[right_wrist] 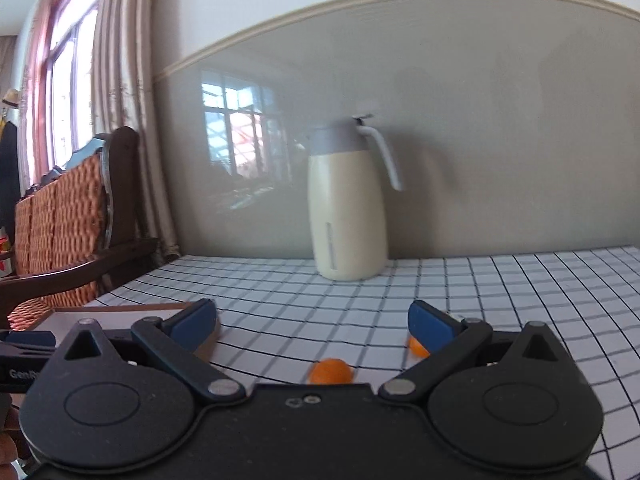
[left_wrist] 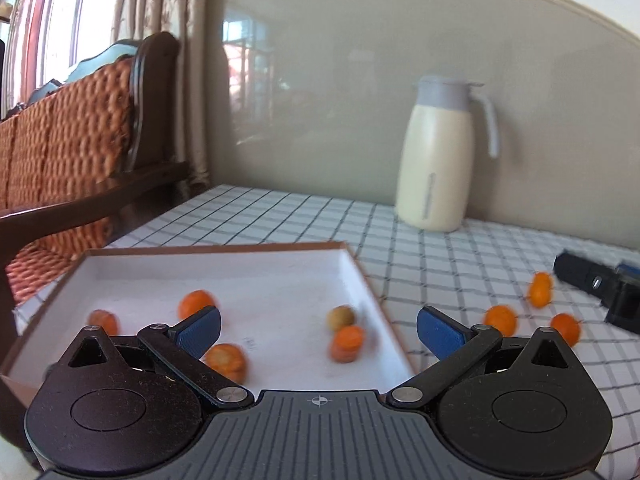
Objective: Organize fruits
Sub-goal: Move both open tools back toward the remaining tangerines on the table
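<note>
My left gripper [left_wrist: 318, 330] hangs with its jaws spread wide and nothing between them, just above the near edge of the white tray [left_wrist: 280, 272]. The tray is my landmark: five fruits lie inside it. One orange fruit [left_wrist: 226, 361] sits just beside my left blue pad, another [left_wrist: 195, 303] is just beyond that pad, and a third [left_wrist: 104, 320] lies toward the tray's left wall. Near the tray's right wall a pale yellowish fruit [left_wrist: 341, 318] touches an orange one [left_wrist: 347, 343], both in the open gap ahead of my fingers.

Right of the tray, on the checked tablecloth [left_wrist: 440, 248], three more orange fruits [left_wrist: 501, 319] [left_wrist: 541, 289] [left_wrist: 565, 328] lie loose, near my right gripper [left_wrist: 600, 292].

My right gripper [right_wrist: 312, 326] is also spread wide and empty, right of the tray's corner [right_wrist: 176, 307]. One orange fruit [right_wrist: 331, 371] lies on the cloth close under it, between the fingers; another [right_wrist: 416, 346] peeks from behind the right pad. A cream jug [right_wrist: 347, 216] stands beyond the tray by the wall.
</note>
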Tool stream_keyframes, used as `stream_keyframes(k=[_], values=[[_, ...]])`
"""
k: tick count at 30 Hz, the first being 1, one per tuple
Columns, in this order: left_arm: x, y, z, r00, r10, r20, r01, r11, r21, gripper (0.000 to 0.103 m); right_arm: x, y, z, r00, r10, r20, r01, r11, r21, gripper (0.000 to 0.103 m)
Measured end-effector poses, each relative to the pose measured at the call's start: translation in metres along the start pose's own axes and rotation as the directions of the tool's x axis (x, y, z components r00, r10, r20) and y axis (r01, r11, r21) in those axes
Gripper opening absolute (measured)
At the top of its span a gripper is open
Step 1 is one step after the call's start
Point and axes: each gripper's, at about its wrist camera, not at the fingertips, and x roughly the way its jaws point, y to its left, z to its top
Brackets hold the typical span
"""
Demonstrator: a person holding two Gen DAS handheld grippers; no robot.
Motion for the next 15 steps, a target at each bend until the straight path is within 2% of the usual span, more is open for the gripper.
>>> stream_keyframes(k=[3,5,15], values=[[0.0,-0.012,0.0,1.0,-0.019,0.011,0.019,1.0,-0.017,0.103,-0.001,-0.015,-0.005,0.999,-0.033,-0.037,0.034,0.999,0.024,0.097],[0.005,-0.022,0.002,0.999,-0.044,-0.009,0.044,0.999,-0.015,0.103,-0.002,-0.024,-0.008,0.997,-0.059,-0.057,0.061,0.998,0.027,0.097],[0.022,-0.085,-0.001,0.992,-0.12,-0.05,0.124,0.986,0.11,0.103,-0.008,-0.068,-0.015,0.982,-0.152,-0.109,0.161,0.984,0.078,0.097]])
